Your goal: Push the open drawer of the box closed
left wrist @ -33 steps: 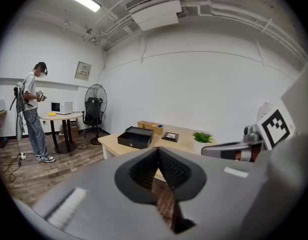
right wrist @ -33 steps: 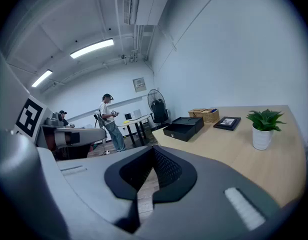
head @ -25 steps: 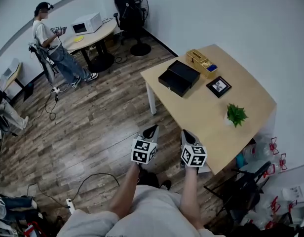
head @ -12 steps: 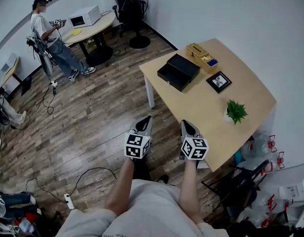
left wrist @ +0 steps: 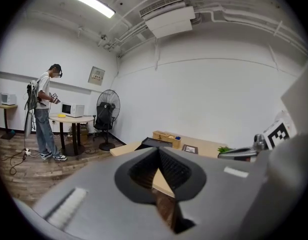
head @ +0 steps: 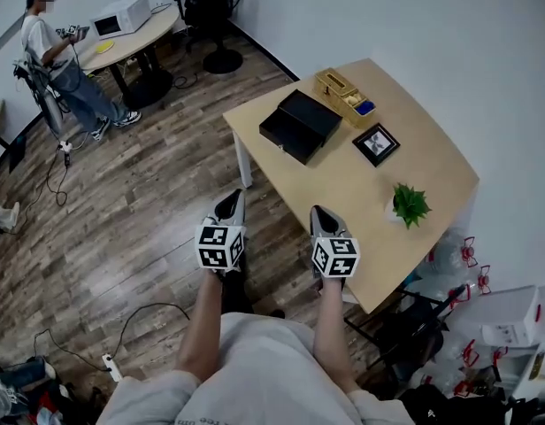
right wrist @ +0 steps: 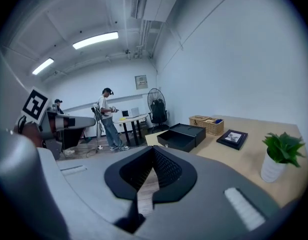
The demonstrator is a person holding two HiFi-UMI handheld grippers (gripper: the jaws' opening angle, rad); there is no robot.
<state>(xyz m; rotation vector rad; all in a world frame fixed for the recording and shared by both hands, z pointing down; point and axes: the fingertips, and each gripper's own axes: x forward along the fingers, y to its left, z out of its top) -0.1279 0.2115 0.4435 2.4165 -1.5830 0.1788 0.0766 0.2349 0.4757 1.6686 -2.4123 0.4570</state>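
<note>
The black box [head: 306,118] sits at the near-left part of a light wooden table [head: 343,193], with its drawer [head: 280,137] pulled out toward the table's left edge. Both grippers are held over the floor in front of the table, well short of the box. My left gripper [head: 230,202] is shut and empty, with its tip pointing at the table's corner. My right gripper [head: 318,212] is also shut and empty, at the table's near edge. The right gripper view shows the box [right wrist: 190,131] and its open drawer [right wrist: 175,140] ahead, beyond the shut right gripper [right wrist: 153,150].
On the table stand a wicker basket [head: 343,94] behind the box, a framed picture [head: 376,143] and a small potted plant [head: 409,204]. A person [head: 56,56] stands far left by a round table with a microwave [head: 122,14]. Cables lie on the wooden floor [head: 122,220].
The head view has shifted, so the table and box now sit further left and lower in the picture. Both grippers moved slightly left with it and stayed shut.
</note>
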